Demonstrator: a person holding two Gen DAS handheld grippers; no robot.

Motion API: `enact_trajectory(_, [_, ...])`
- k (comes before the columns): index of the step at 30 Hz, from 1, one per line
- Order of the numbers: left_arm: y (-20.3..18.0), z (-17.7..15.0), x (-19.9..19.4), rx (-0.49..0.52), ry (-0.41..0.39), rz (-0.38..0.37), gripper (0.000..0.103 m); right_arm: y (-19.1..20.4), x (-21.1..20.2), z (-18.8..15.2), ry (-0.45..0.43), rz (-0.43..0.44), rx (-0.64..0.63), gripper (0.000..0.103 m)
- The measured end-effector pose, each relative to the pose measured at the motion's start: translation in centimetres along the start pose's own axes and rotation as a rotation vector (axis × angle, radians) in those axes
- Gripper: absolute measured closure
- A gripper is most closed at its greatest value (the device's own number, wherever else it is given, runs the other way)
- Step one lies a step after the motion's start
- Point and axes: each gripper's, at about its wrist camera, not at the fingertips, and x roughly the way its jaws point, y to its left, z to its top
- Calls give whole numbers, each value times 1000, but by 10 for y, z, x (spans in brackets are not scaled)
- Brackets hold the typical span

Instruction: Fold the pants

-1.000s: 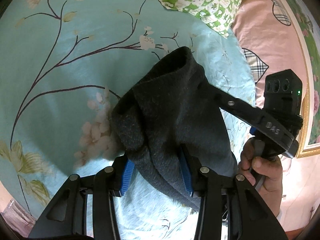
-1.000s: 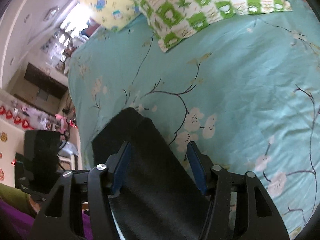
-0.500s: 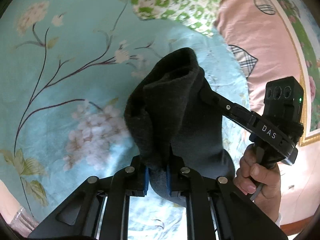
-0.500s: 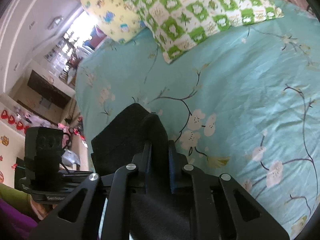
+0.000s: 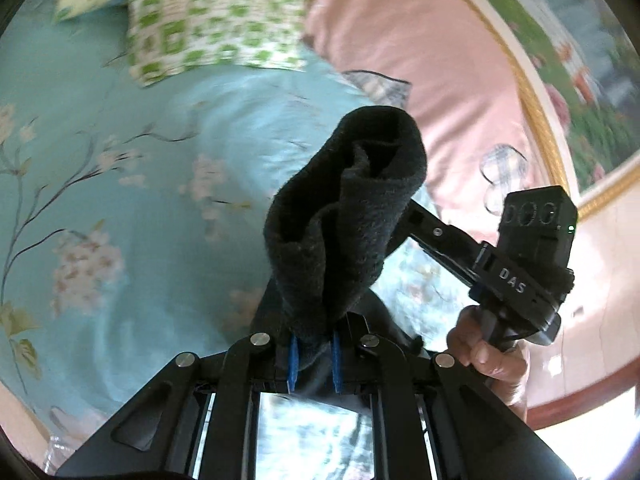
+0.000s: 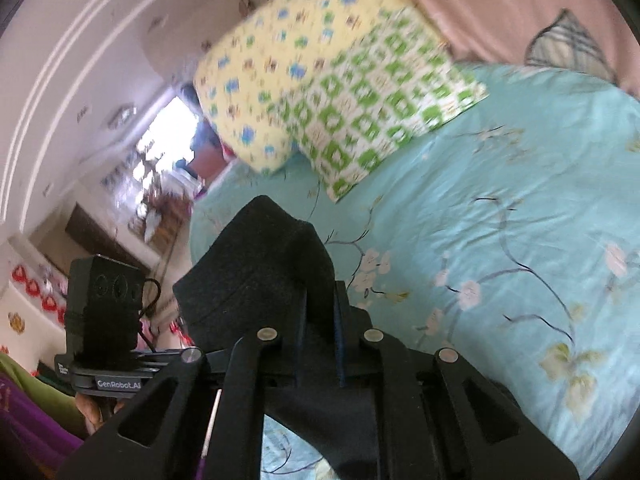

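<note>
The dark grey pants [image 5: 344,216] are bunched and lifted off the teal floral bedsheet [image 5: 120,184]. My left gripper [image 5: 314,354] is shut on a fold of the fabric, its blue pads pressed against it. My right gripper [image 6: 318,344] is shut on another part of the same pants [image 6: 264,276]. In the left wrist view the right gripper's black body [image 5: 516,264] reaches into the fabric from the right, held by a hand [image 5: 488,356]. In the right wrist view the left gripper's body [image 6: 104,312] sits at the left.
A green checked pillow [image 5: 208,16] and a yellow patterned pillow [image 6: 272,76] lie at the head of the bed. A pink quilt [image 5: 420,56] lies along the right side. Room furniture and a bright window [image 6: 160,152] show beyond the bed.
Both grippers closed on the pants, from open a second ago. They have since lifted the bunched fabric up off the sheet, and both views tilted up toward the pillows.
</note>
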Motion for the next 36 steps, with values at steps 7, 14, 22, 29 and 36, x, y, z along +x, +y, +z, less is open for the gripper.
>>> enact_trajectory(7, [-50,-19,17,86,52,-29,92,-17,-59,-29,-107,-18,62,91])
enact_trajectory(14, [-94,-44,37,177,108,-41,92,-42,-103,-65,-208,-2,152,91])
enact_trajectory(22, [-135,-73,68,271,180,-50,92,-68,-142,-103,-294,-13,229,91])
enact_trajectory(29, [-165,-98,97,353,226,-27,92,-95,-169,-138,-347,-23,301,91])
enact_trajectory(36, [-176,-113,117,393,257,-6,92,-109,-180,-160,-380,-29,332,91])
